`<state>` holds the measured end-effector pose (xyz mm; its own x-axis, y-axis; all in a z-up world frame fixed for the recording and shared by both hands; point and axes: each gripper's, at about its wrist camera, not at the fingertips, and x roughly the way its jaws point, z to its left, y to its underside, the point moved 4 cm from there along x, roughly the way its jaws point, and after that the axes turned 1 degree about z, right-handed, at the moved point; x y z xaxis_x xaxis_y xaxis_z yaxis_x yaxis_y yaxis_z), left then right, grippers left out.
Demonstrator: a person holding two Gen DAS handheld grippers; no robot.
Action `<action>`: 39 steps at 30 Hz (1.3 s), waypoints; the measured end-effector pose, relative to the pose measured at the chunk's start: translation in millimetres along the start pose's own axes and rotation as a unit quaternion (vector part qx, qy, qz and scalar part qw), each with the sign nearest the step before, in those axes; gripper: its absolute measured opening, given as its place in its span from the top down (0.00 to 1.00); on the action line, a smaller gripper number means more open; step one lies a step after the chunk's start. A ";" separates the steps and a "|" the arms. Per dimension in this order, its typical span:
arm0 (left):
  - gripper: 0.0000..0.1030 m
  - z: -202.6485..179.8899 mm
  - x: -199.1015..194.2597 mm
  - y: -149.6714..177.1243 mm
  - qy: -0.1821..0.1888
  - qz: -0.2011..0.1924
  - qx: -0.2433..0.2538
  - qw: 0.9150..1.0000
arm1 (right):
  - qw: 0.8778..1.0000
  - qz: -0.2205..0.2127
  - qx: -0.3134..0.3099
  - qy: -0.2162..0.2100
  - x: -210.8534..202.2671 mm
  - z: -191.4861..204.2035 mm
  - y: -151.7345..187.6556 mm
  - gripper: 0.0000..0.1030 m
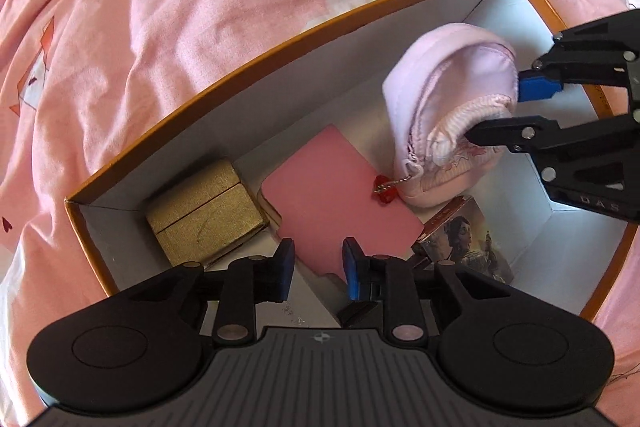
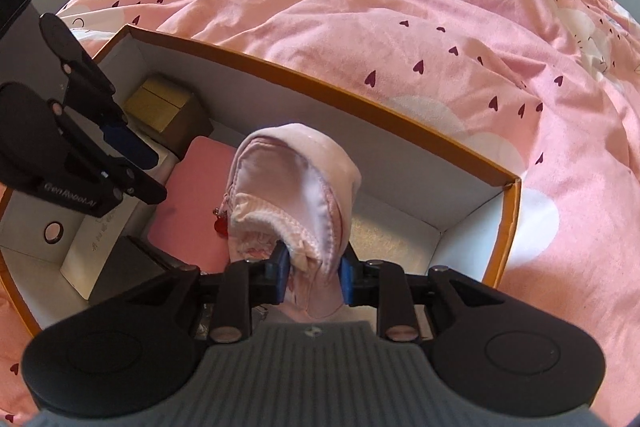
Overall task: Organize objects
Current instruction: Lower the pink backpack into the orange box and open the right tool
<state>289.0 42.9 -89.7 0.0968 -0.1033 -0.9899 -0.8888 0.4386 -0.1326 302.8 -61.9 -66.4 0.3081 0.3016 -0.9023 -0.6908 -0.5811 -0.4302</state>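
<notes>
right gripper [image 2: 313, 277] clamped on pale pink pouch [image 2: 296, 187], pouch held up inside orange-rimmed box [image 1: 280, 39], red charm [image 1: 383, 189] dangling over pink card [image 1: 340, 199] on box floor, left gripper [image 1: 318, 269] apart above card's near edge, gold box [image 1: 200, 211] in box corner, picture box [image 1: 466, 239] beside card, pink bedding [image 1: 180, 7] around box

Pouch [image 1: 444, 115]: soft padded cloth, pale pink, slight satin sheen, stitched zip edge; small metal ball chain with glossy red bead charm [image 1: 384, 189]. Box [image 1: 248, 67]: stiff cardboard, matt white inside, orange outer rim. Gold case [image 1: 204, 215] in box's left corner: textured, faintly shimmery wrap. Pink card [image 1: 340, 187]: smooth matt. Printed carton [image 1: 464, 239]: semi-gloss paper. Bed cover [image 1: 160, 7]: matt wrinkled cotton-like cloth. Right gripper [image 2: 314, 277]: matt black plastic, blue rubbery pads [image 2: 282, 277].
</notes>
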 end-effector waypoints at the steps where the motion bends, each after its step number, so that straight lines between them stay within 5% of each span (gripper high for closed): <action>1: 0.71 -2.9 -0.8 0.9 0.001 -0.007 0.006 1.000 | 1.000 -0.001 0.005 0.000 2.0 -1.5 -1.1 0.73; 8: 0.70 -22.9 5.3 8.1 -0.005 -0.005 0.074 0.997 | 0.998 0.003 0.066 -0.009 16.5 -15.2 -6.6 0.71; 20: 0.48 -35.5 20.9 22.6 -0.062 0.001 0.168 0.984 | 0.996 -0.003 0.090 -0.025 14.6 -15.3 -4.0 0.67; 23: 0.45 -34.2 20.5 21.9 -0.075 0.002 0.174 0.982 | 0.995 -0.011 0.096 -0.028 8.1 -13.5 -1.4 0.67; 30: 0.63 -26.5 11.2 19.7 -0.102 0.000 0.173 0.980 | 0.990 -0.029 0.121 -0.069 -11.6 -14.5 0.7 0.77; 39: 0.63 5.1 -22.4 26.6 -0.051 -0.027 0.113 0.992 | 0.970 -0.026 0.189 -0.151 -16.3 -15.6 -1.0 0.79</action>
<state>265.4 61.4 -71.3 0.1959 -0.0464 -0.9795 -0.7590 0.6253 -0.1814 308.6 -78.0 -51.7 0.1830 0.5636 -0.8056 -0.8877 -0.2574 -0.3817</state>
